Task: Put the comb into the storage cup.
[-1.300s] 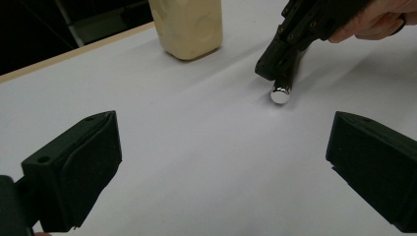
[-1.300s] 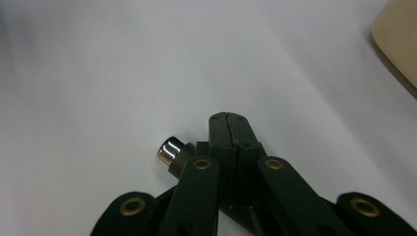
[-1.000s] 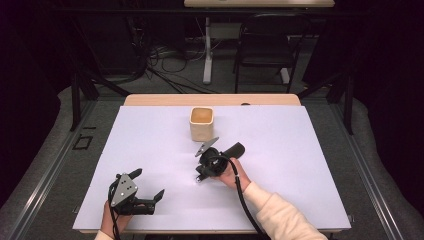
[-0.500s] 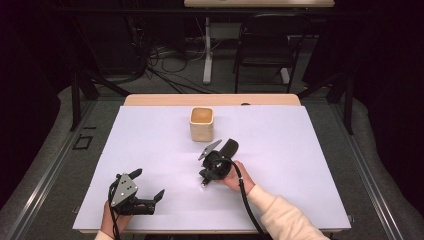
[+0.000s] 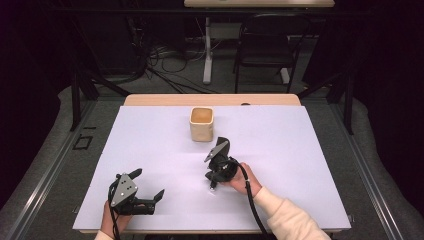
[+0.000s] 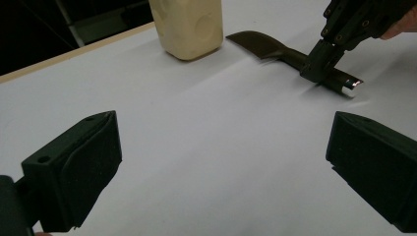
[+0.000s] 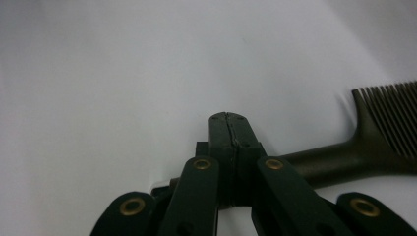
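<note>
The right hand-held gripper [image 6: 327,64] is pinching the comb [image 6: 275,46] handle, its long axis pointing toward the cup [image 5: 201,123] at 11 o'clock.

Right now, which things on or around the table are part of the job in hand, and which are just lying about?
In the job:
- dark comb, lying on the table
- right gripper, shut on the comb's handle

Lying about:
- cream cup, standing apart
- left gripper, open, holding nothing
- chair behind the table
</note>
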Action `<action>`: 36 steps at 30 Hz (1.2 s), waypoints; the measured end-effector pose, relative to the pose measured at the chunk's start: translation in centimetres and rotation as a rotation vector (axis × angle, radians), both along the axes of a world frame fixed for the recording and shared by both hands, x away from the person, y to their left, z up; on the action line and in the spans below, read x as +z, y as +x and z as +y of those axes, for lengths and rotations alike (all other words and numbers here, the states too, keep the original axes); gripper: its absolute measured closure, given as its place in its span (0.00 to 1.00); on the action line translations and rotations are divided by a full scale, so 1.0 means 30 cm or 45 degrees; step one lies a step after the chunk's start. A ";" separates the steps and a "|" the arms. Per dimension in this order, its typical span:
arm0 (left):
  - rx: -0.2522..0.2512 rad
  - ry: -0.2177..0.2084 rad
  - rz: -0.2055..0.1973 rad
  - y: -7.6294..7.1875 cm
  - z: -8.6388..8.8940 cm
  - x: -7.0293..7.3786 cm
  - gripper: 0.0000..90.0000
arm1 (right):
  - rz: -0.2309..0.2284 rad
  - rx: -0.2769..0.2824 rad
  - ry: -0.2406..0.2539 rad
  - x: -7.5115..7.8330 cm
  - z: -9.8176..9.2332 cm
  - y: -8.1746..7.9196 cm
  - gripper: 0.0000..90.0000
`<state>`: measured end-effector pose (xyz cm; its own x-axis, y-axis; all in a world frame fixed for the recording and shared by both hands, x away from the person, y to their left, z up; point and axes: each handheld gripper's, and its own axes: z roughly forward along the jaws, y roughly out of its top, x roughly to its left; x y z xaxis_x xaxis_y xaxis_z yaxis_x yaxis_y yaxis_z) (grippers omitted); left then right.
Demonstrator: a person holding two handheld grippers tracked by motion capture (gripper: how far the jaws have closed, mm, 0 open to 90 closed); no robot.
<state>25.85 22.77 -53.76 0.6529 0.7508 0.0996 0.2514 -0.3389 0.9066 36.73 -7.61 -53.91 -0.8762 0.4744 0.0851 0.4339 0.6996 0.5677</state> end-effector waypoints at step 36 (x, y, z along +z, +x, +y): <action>0.001 0.003 -0.004 -0.002 0.001 0.002 0.00 | 0.018 -0.171 -0.122 0.013 -0.221 -0.021 1.00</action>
